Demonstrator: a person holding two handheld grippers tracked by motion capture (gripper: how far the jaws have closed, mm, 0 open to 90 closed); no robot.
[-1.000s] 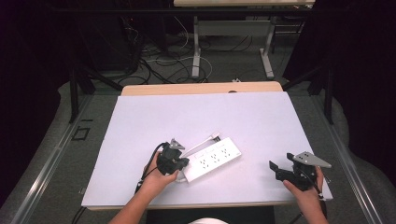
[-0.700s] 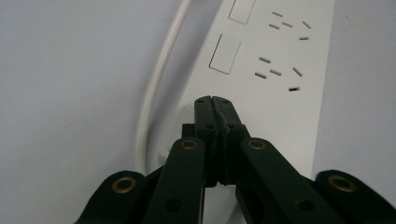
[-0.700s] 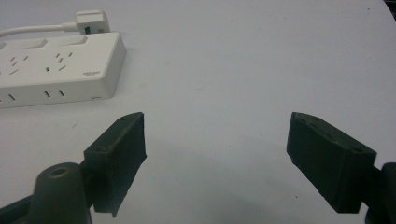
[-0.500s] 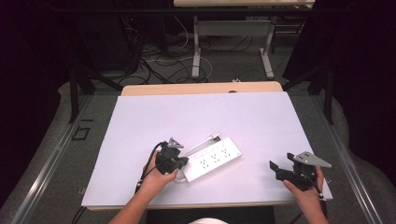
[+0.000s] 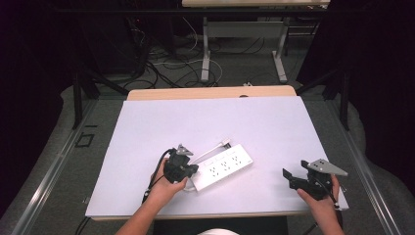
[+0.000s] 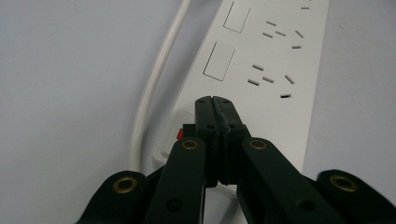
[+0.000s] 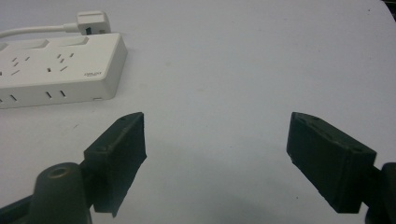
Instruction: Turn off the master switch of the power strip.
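Observation:
A white power strip lies at an angle on the white table top, near the front. Its white cable runs along its far side to a white plug. My left gripper is shut, with nothing between the jaws. In the left gripper view its tips are over the strip's near end, just past a small red switch; whether they touch the strip I cannot tell. My right gripper hovers open at the front right, well apart from the strip. Its jaws are spread wide over bare table.
The table top has a wooden strip along its far edge. Beyond it the floor holds table legs and loose cables. Metal rails run along both sides of the table.

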